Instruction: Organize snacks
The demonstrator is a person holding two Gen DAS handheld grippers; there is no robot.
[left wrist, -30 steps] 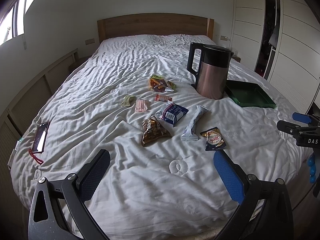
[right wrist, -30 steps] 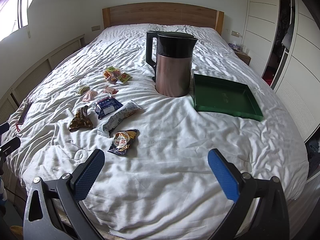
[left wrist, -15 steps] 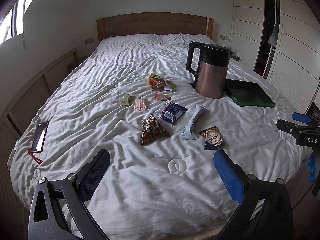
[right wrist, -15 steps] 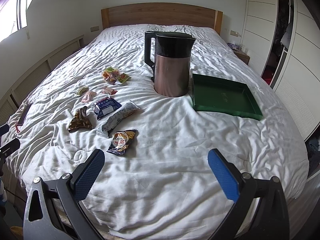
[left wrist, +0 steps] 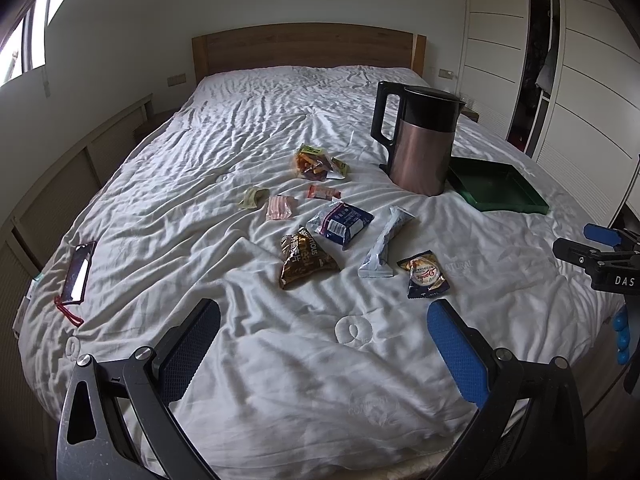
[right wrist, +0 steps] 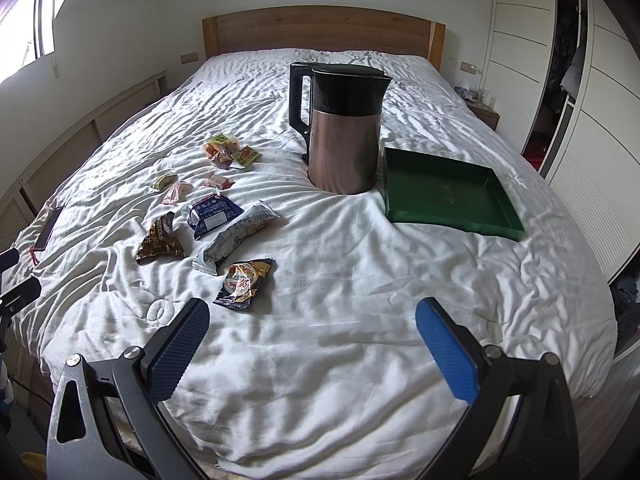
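Several snack packets lie on the white bed: a brown bag [left wrist: 304,256] [right wrist: 160,240], a blue packet [left wrist: 340,223] [right wrist: 212,214], a long white packet [left wrist: 386,240] [right wrist: 236,238], a dark cookie packet [left wrist: 425,274] [right wrist: 244,282], small pink and green sweets [left wrist: 279,207], and an orange bag [left wrist: 314,163] [right wrist: 224,150]. An empty green tray [left wrist: 496,190] [right wrist: 448,196] lies to the right. My left gripper [left wrist: 324,344] is open and empty near the bed's foot. My right gripper [right wrist: 312,340] is open and empty, right of the snacks.
A copper and black kettle [left wrist: 420,140] [right wrist: 340,128] stands between snacks and tray. A phone with a red strap [left wrist: 78,272] lies at the bed's left edge. A wooden headboard [right wrist: 320,32] is at the back, wardrobes [right wrist: 580,80] on the right.
Both views have shifted very slightly; the snacks, kettle and tray stay in place. Both grippers remain open.
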